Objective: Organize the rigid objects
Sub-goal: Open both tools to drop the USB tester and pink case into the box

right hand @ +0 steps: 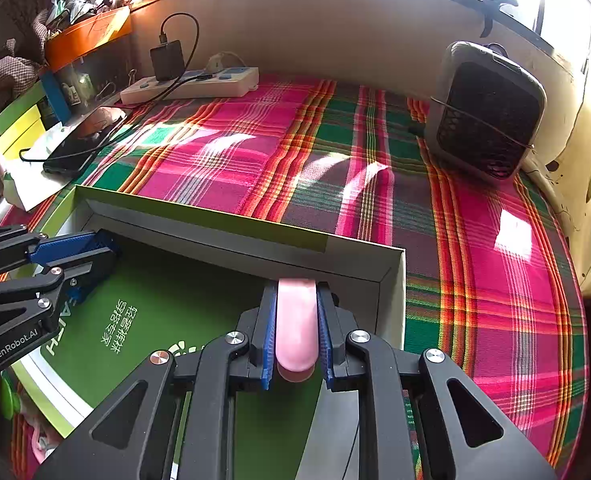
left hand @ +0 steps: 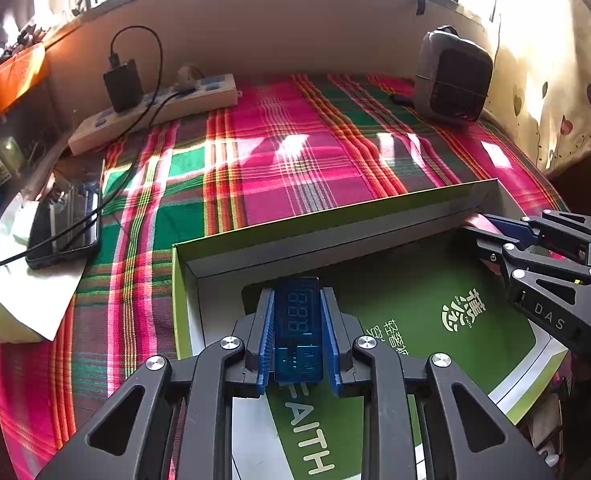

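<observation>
My left gripper (left hand: pixel 296 300) is shut on a translucent blue USB meter (left hand: pixel 297 328) with a digit display, held over the open green-and-white box (left hand: pixel 255 236). My right gripper (right hand: pixel 296 296) is shut on a pink oblong object (right hand: pixel 296 326), held over the same box (right hand: pixel 231 220) near its far right corner. The right gripper also shows in the left wrist view (left hand: pixel 479 232), with the pink object (left hand: pixel 480 221) at the box's far right. The left gripper shows in the right wrist view (right hand: pixel 99 260) over the box's left side.
A plaid cloth (left hand: pixel 295 148) covers the table. At the back stand a white power strip (left hand: pixel 155 110) with a black charger (left hand: pixel 122 84), and a grey fan heater (left hand: pixel 453 76). A black phone (left hand: pixel 69 220) on a cable lies at the left on white paper.
</observation>
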